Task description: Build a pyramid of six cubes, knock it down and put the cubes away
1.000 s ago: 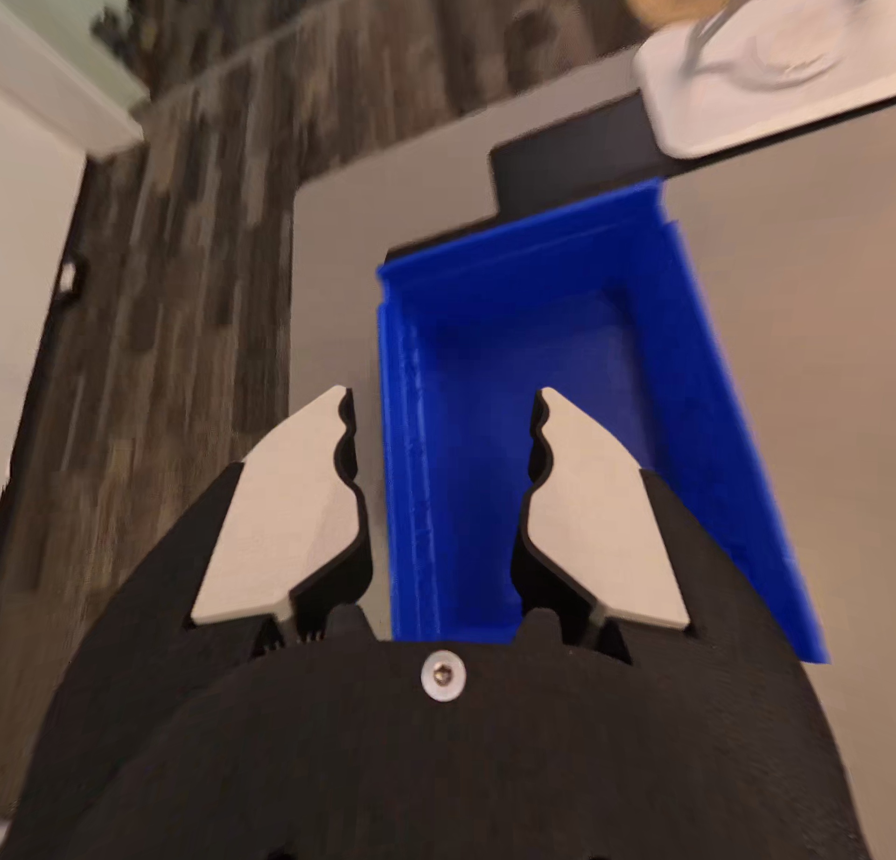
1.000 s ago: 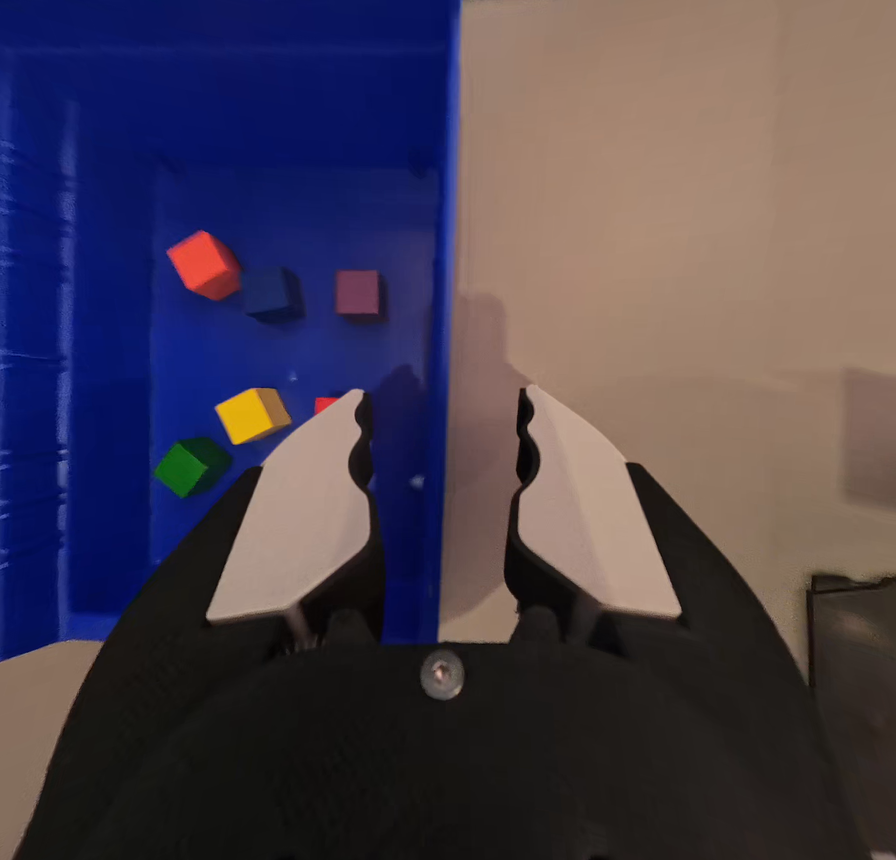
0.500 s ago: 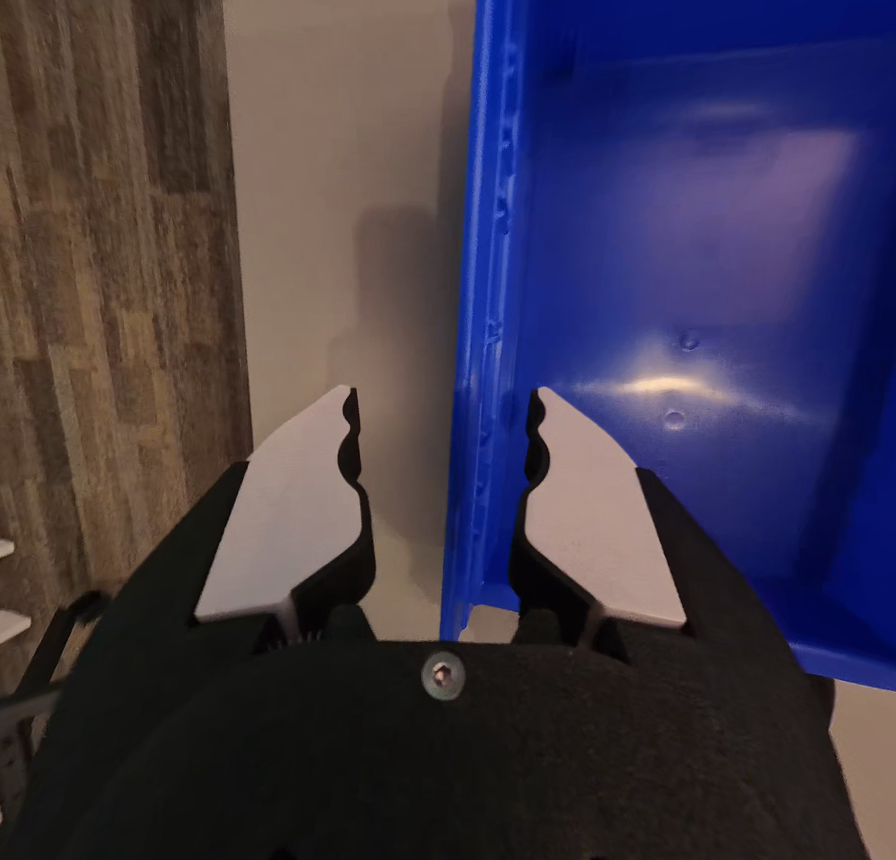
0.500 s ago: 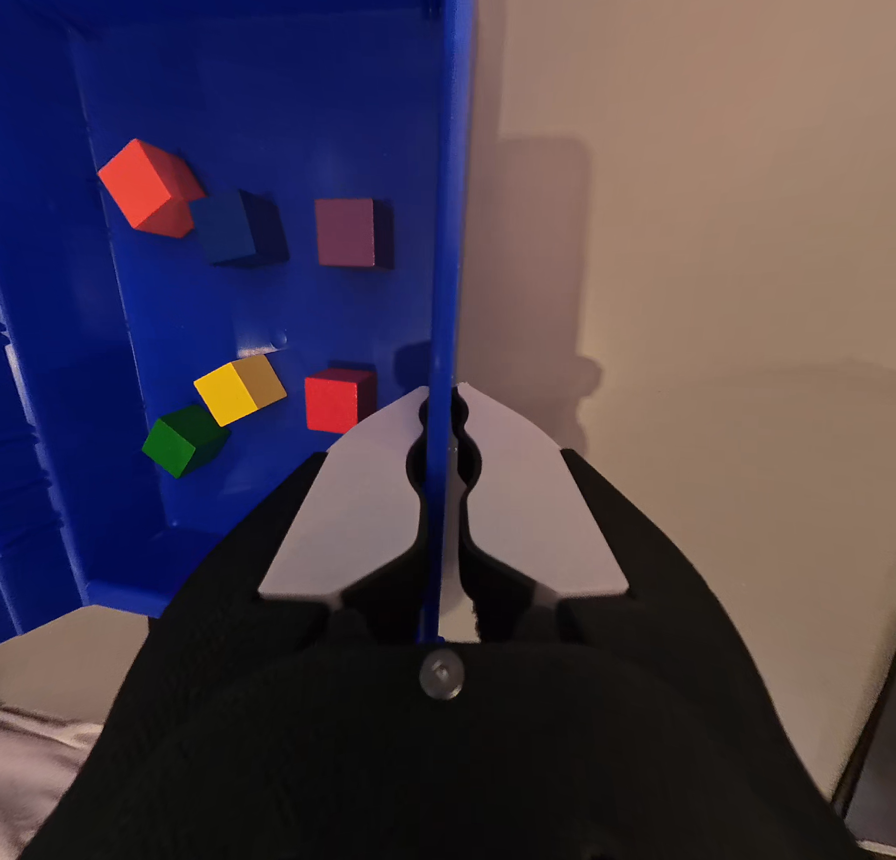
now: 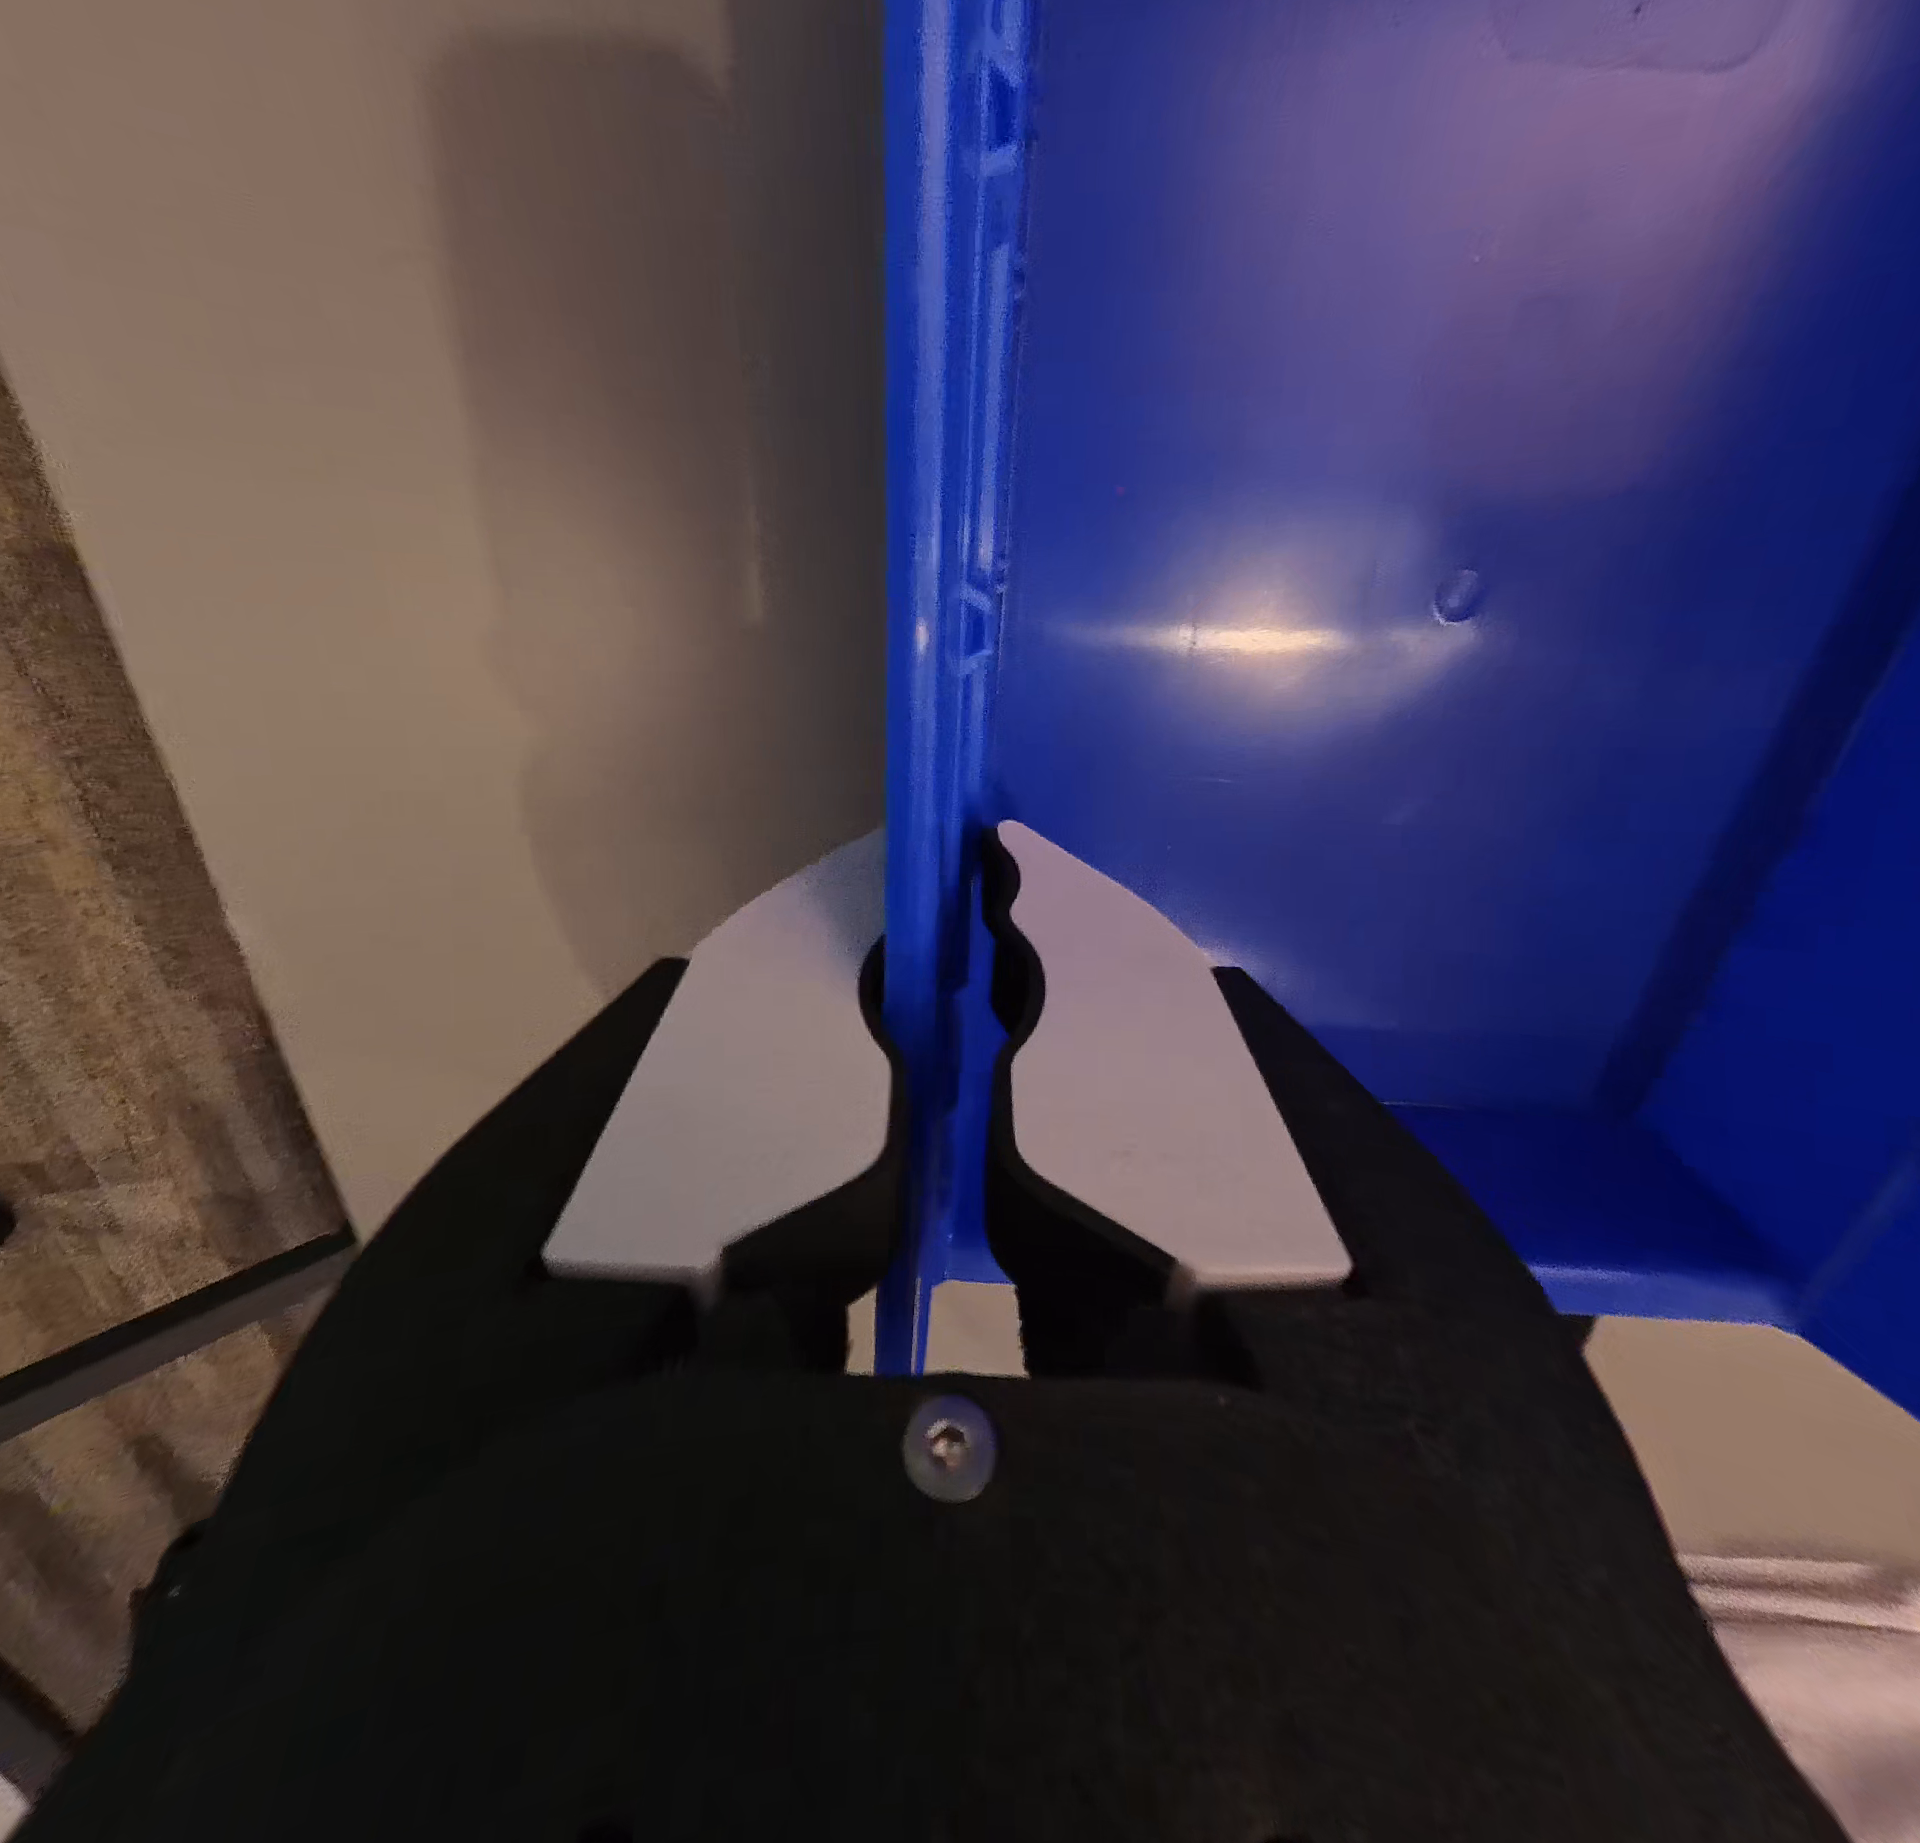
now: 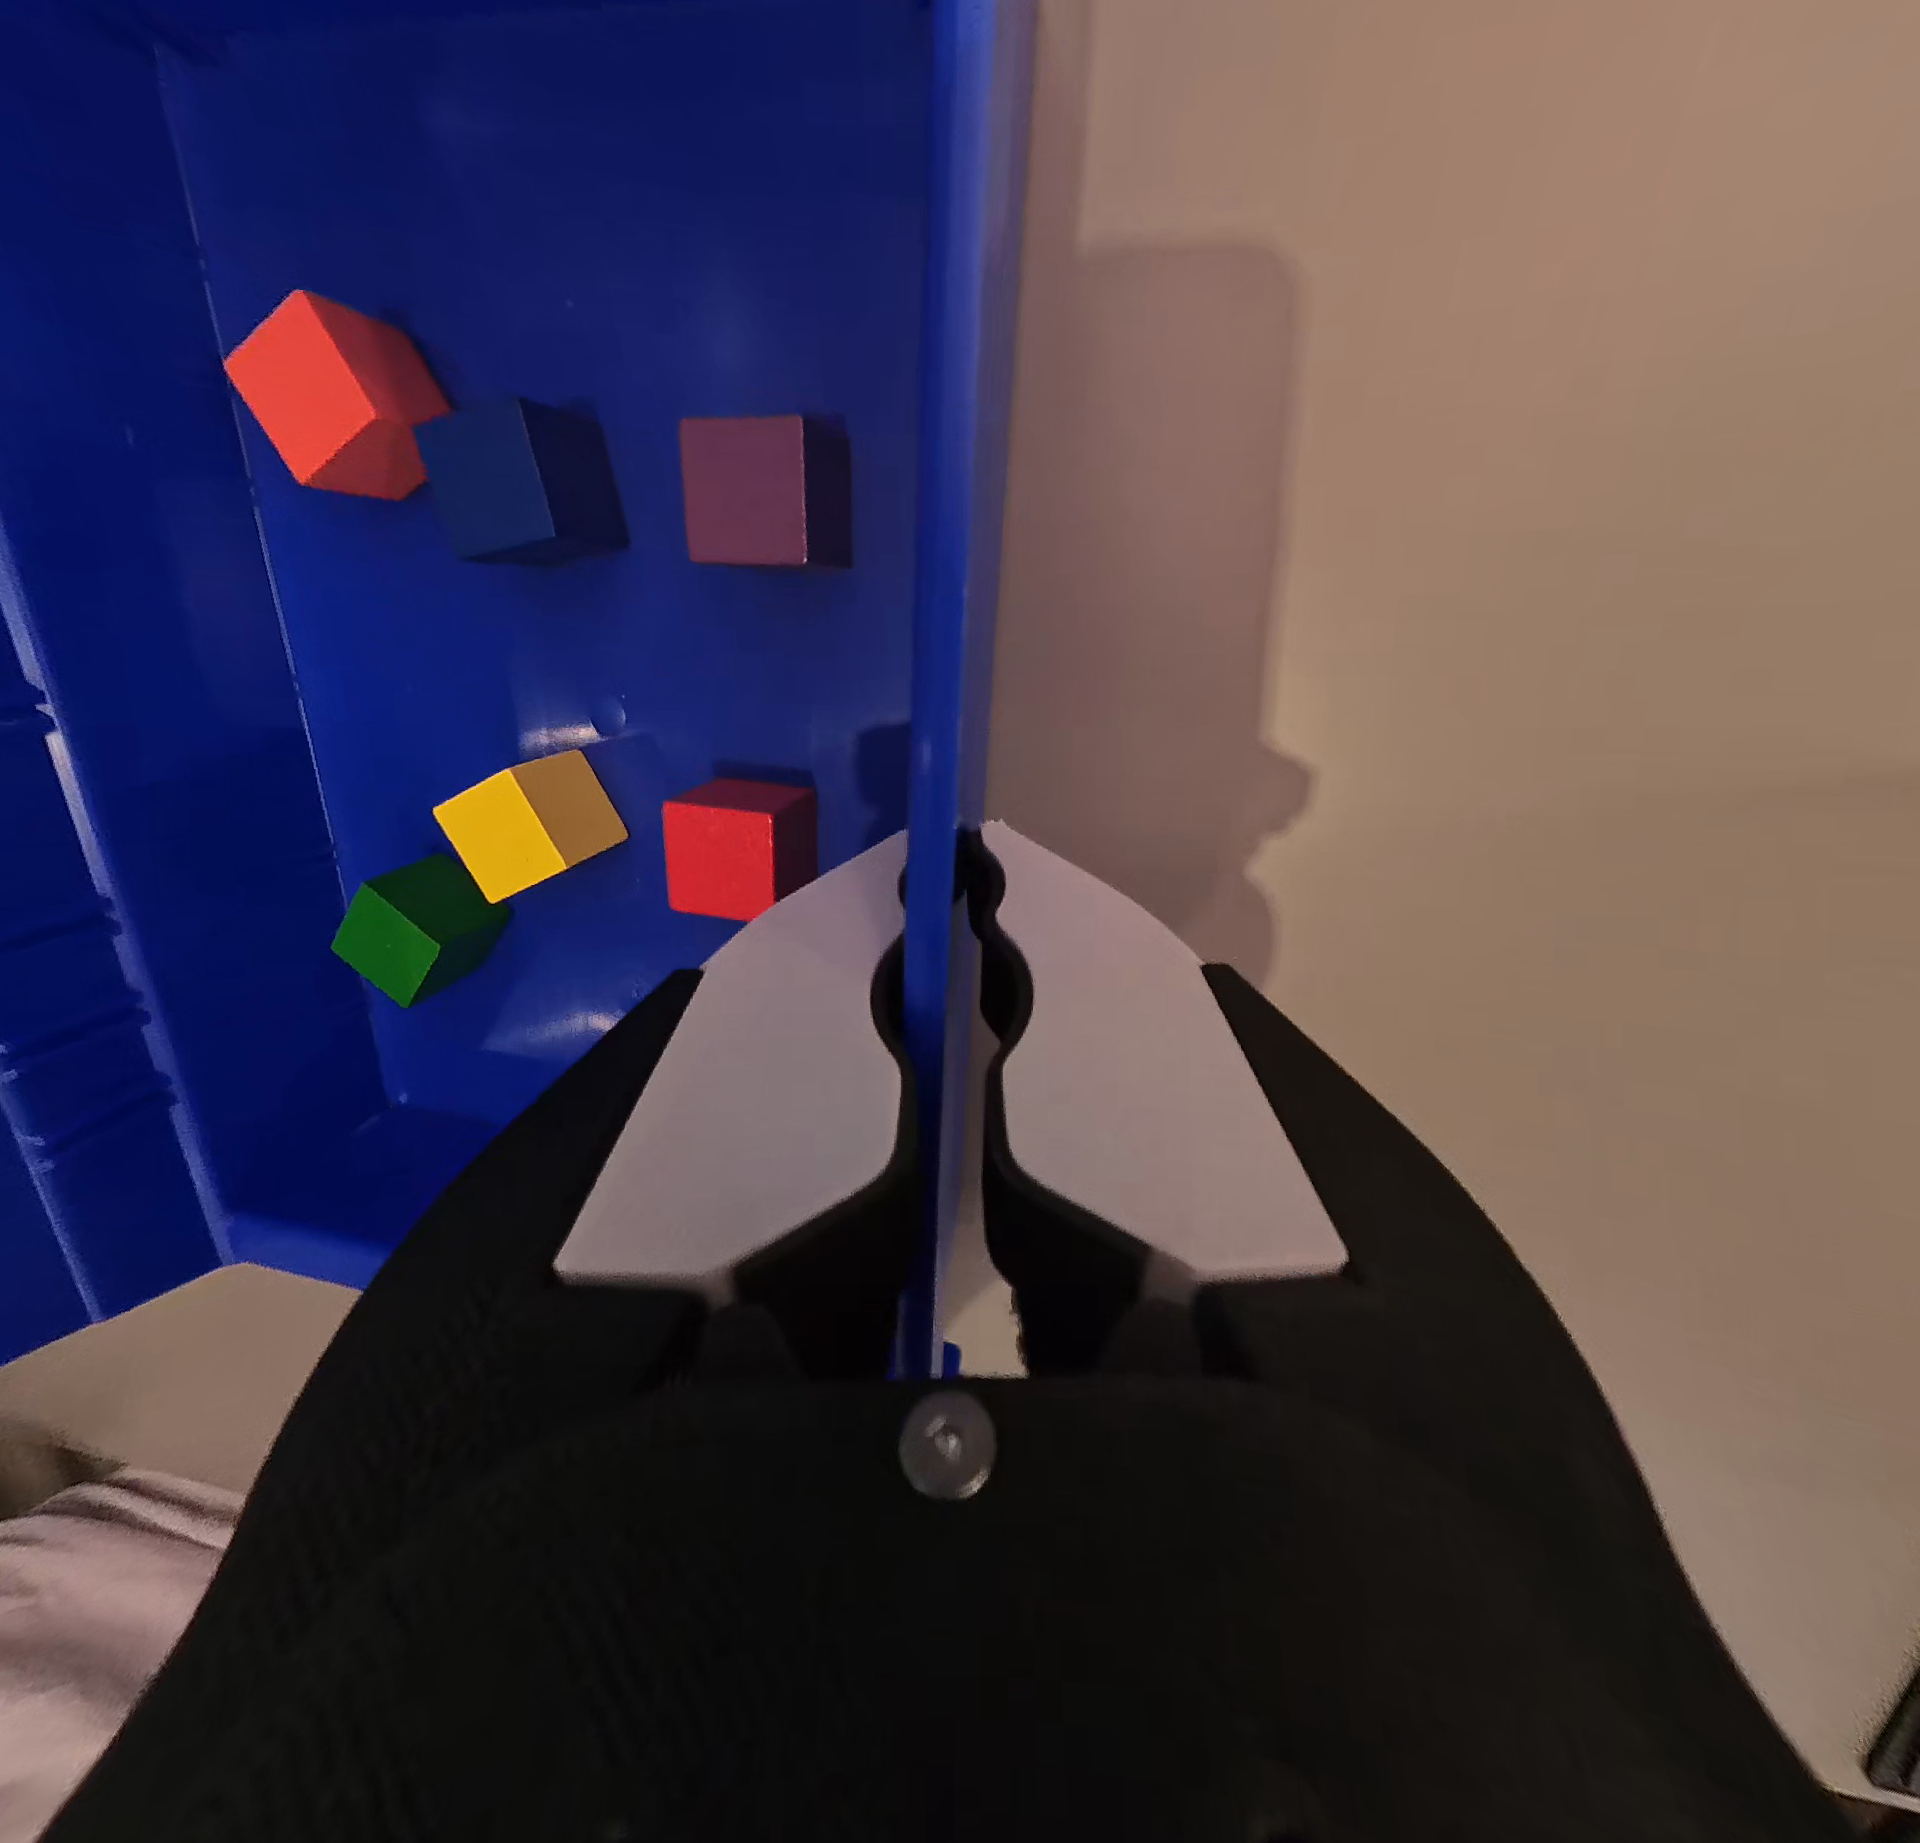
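A blue plastic bin (image 6: 582, 183) sits on a beige table. In the right wrist view several cubes lie on its floor: orange (image 6: 322, 391), dark blue (image 6: 509, 479), purple (image 6: 753, 489), yellow (image 6: 525, 822), red (image 6: 727, 843) and green (image 6: 410, 926). My right gripper (image 6: 951, 837) is shut on the bin's right side wall (image 6: 961, 443). My left gripper (image 5: 945, 843) is shut on the bin's left side wall (image 5: 940, 339). The part of the bin (image 5: 1455, 443) in the left wrist view holds no cubes.
The beige table (image 6: 1507, 546) stretches right of the bin, and left of it (image 5: 416, 443) up to its edge, with wood-look floor (image 5: 94, 962) beyond. Pale cloth shows at the lower edges (image 6: 73, 1606). The gap from one gripper's tips to the other's is roughly 80 centimeters.
My left gripper moved up to the bin's left wall and shut on it. My right gripper had closed on the right wall half a second ago and has shifted slightly closer since.
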The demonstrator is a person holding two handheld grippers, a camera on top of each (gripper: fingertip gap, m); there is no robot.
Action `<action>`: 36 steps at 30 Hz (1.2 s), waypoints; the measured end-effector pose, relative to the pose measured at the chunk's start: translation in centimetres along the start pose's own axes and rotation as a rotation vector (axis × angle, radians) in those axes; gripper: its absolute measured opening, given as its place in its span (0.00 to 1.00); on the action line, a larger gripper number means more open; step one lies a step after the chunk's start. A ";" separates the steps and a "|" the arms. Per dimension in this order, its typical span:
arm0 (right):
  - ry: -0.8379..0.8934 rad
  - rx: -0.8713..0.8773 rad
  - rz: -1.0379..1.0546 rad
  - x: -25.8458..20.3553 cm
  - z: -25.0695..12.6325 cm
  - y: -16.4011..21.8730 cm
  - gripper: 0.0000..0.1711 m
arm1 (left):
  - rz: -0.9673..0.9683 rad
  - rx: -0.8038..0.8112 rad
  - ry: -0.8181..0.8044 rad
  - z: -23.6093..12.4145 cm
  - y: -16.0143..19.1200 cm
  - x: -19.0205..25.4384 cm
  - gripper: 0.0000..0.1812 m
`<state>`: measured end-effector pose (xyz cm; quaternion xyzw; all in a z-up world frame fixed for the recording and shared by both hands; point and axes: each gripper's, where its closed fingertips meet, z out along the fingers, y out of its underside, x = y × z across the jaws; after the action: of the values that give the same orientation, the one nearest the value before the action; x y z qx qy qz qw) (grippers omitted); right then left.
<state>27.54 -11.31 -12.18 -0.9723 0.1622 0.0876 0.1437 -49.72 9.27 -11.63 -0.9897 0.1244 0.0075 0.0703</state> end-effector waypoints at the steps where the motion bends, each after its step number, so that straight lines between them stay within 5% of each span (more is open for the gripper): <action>1: -0.004 -0.003 0.004 -0.5 0.1 -0.1 0.04 | -0.001 0.004 0.029 0.0 -0.1 0.8 0.05; 19: 0.051 -0.087 -0.218 -11.8 2.9 -1.3 0.05 | 0.325 -0.026 0.015 -0.4 -0.7 17.8 0.10; 36: -0.016 -0.023 -0.261 -15.0 3.6 -3.0 0.10 | 0.441 -0.010 -0.011 -0.5 -0.3 21.5 0.12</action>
<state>14.12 -3.15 -11.61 -0.9860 0.0322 0.0779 0.1439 -28.84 4.21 -11.77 -0.9388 0.3374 0.0289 0.0626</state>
